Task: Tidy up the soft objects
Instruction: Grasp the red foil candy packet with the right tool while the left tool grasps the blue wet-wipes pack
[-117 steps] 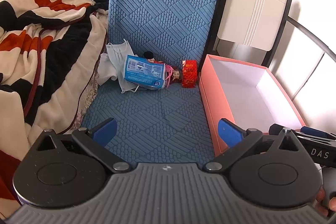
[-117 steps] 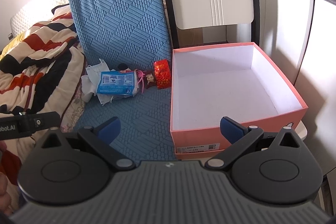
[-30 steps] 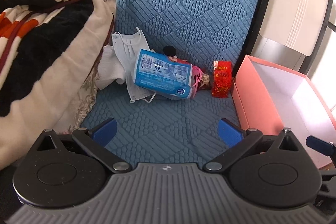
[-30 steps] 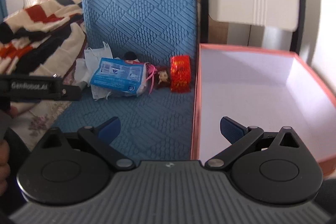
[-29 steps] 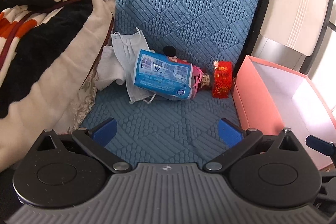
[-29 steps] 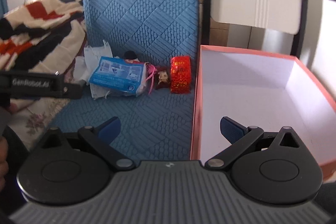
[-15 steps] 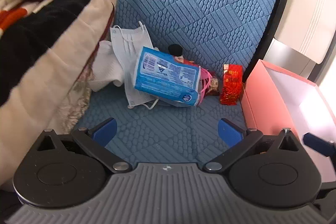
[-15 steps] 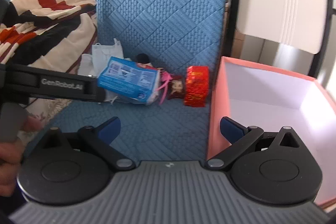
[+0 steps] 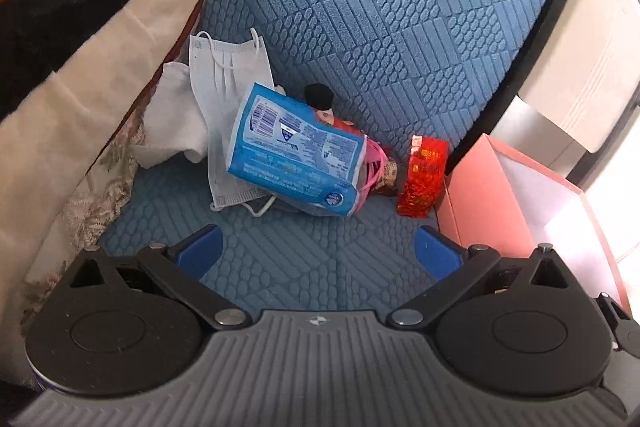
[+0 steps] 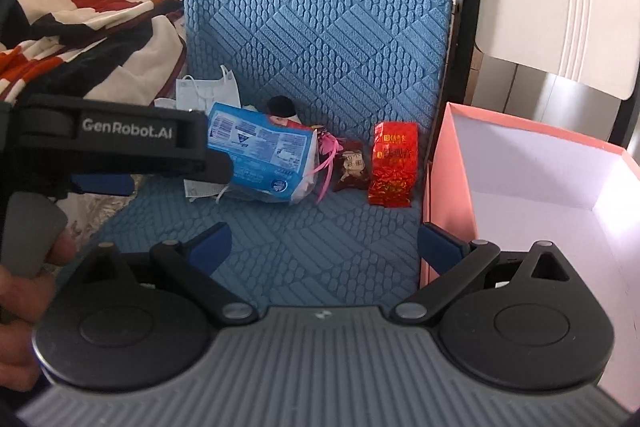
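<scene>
I have both sets of fingers spread wide with nothing between them. My left gripper [image 9: 318, 253] faces the blue tissue pack [image 9: 294, 157], which lies tilted over a white face mask [image 9: 228, 87] on the blue quilted mat [image 9: 304, 267]. A red foil packet [image 9: 423, 177] stands just beside the open pink box [image 10: 532, 163]. My right gripper [image 10: 323, 242] hangs near that box's left wall.

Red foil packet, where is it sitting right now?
The red foil packet stands on the blue cushion against its backrest, right of the small brown packet and just left of the pink box, centre-right in both wrist views.
</scene>
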`<state>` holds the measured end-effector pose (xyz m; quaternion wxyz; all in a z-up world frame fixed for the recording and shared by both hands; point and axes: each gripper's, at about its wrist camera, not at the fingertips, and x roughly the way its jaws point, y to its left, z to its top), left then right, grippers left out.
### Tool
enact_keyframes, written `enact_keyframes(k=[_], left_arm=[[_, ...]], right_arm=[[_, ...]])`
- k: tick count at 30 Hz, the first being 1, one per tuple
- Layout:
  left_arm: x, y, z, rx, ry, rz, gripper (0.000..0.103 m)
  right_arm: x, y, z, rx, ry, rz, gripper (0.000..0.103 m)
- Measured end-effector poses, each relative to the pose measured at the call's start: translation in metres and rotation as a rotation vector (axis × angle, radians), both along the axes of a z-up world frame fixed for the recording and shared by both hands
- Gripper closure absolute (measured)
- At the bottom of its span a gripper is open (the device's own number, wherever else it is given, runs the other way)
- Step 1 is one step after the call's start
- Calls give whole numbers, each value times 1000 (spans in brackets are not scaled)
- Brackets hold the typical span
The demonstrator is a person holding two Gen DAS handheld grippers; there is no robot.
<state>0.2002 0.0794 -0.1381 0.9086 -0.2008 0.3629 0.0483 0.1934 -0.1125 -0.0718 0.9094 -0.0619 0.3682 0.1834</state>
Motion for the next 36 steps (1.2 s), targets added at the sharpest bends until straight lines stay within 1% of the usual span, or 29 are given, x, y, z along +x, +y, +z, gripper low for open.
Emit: enact_keyframes(k=[2, 4, 7, 11, 13, 15, 17, 18, 21, 22, 28, 30, 33, 36], left_arm=[[4, 1, -1, 2, 1, 3, 1], [9, 3, -4, -4, 8, 10, 1], [14, 7, -9, -46, 23, 15, 5], [17, 13, -15, -78, 35, 36, 11], [20, 16, -18, -104, 36, 32, 15], [24, 17, -20, -113, 40, 30, 20], [30, 19, -24, -125, 51, 36, 23], [34, 21, -27, -135, 55, 40, 28], [44, 27, -34, -177, 70, 46, 35], [48, 29, -37, -193, 75, 50, 38], [61, 35, -47, -260, 100, 82, 44], [63, 38, -48, -274, 90, 93, 51], [66, 43, -51, -283, 90, 117, 53], [68, 49, -55, -298, 103, 136, 53]], right_arm=[[4, 4, -3, -8, -2, 5, 10], [9, 6, -5, -10, -13, 7, 29], [18, 7, -7, 11, -9, 12, 34], [26, 13, -12, -30, -39, 21, 43], [30, 15, -15, -45, -48, 26, 52], [35, 16, -19, -50, -42, 25, 57], [39, 18, -22, -56, -36, 28, 58], [40, 19, -24, -59, -35, 28, 60], [48, 21, -29, -70, -28, 18, 63], [50, 21, -31, -75, -28, 13, 63], [71, 21, -38, -77, -19, -18, 63], [79, 21, -41, -78, -23, -31, 63], [92, 20, -45, -83, -45, -50, 63], [105, 23, -51, -115, -57, -72, 62]])
